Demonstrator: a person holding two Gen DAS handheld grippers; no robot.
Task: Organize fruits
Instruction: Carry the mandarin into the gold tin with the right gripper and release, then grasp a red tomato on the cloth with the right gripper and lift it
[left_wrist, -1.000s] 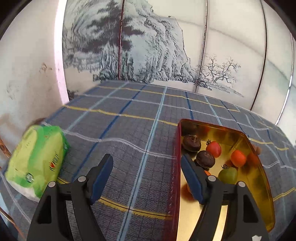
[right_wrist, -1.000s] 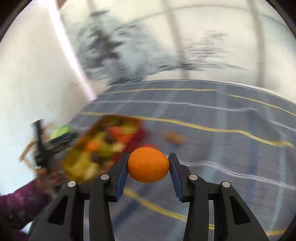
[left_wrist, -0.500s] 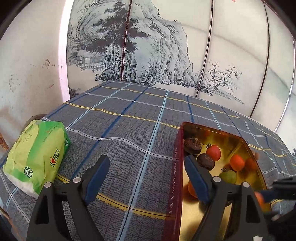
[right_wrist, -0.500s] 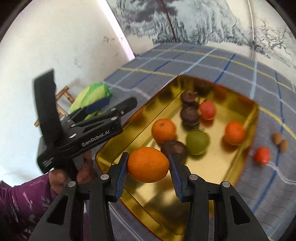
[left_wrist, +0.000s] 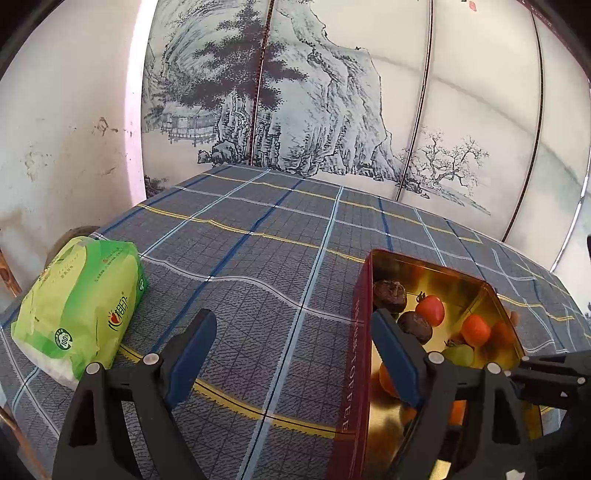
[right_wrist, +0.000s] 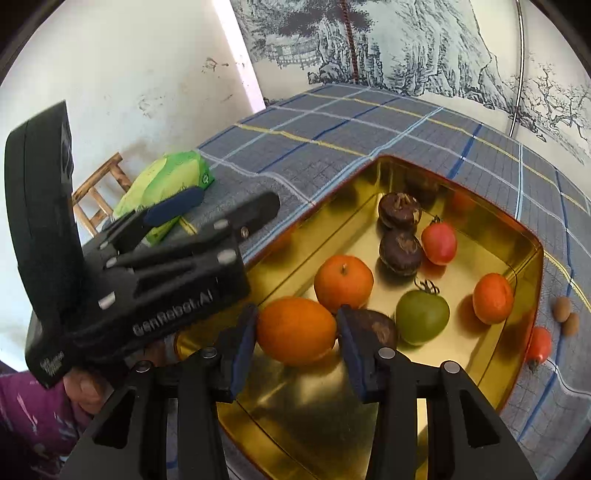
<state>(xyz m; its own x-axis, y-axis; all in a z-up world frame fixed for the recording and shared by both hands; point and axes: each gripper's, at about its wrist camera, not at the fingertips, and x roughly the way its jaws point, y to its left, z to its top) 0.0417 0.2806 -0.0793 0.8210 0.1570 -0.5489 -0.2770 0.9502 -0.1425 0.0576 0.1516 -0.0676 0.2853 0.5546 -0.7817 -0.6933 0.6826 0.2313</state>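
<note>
The right gripper (right_wrist: 295, 332) holds an orange (right_wrist: 295, 330) between its fingers, low over the near end of the gold tin (right_wrist: 524, 236); next comes the release. The left gripper (left_wrist: 291, 354), empty, is opening its fingers across the tin's left wall.

Bare tablecloth (left_wrist: 240, 266) lies open between the green packet (left_wrist: 79, 310) and the fruit-crowded tin (left_wrist: 360, 354).
</note>
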